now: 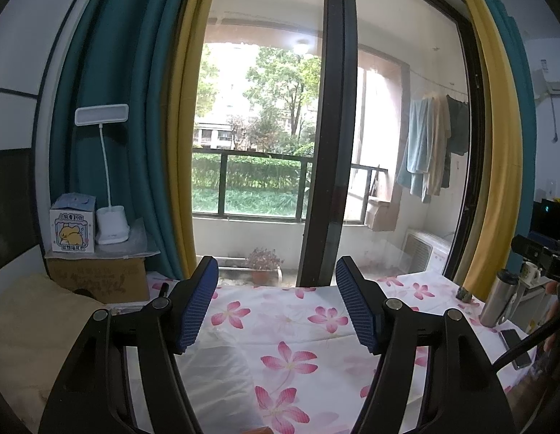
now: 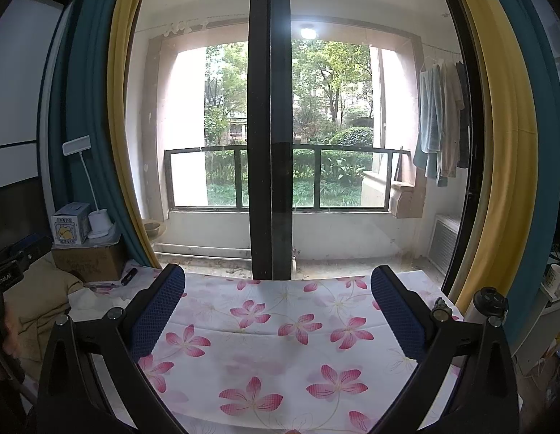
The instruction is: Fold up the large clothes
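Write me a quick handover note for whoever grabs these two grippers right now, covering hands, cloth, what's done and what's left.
Left gripper: open, nothing between its fingers, held above the floral cloth.
Right gripper: open, also empty, over the same cloth.
The floral cloth lies spread on the bed in front of the glass door, with crease lines running across it. A tan pillow sits at the left; a steel flask and a phone sit at the right.
Done: no grasp made; how far the folding has gone cannot be told.
Left: probably grip an edge with each gripper and fold.
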Demonstrator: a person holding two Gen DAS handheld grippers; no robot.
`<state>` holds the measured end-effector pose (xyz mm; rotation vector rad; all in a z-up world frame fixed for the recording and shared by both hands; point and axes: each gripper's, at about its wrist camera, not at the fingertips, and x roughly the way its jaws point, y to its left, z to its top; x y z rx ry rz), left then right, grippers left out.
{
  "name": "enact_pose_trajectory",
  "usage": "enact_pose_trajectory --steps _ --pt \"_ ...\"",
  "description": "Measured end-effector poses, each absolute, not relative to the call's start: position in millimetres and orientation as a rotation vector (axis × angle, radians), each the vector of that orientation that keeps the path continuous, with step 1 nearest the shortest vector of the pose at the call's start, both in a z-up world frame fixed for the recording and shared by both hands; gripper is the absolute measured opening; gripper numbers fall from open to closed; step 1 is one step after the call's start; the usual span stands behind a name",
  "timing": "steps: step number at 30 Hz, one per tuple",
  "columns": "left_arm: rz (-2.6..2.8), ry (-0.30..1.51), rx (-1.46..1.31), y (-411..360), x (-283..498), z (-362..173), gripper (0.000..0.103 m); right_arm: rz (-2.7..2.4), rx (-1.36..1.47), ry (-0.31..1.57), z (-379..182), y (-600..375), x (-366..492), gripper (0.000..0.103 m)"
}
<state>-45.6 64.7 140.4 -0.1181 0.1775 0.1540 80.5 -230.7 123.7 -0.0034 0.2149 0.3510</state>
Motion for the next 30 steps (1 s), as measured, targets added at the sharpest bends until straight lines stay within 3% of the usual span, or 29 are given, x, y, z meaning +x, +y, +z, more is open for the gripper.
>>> enact_pose_trajectory --steps 30 --pt "0.174 0.205 -0.134 67.7 -48.1 136.0 0.071 0.36 -0.01 0.226 120.2 -227.6 82.2 0.102"
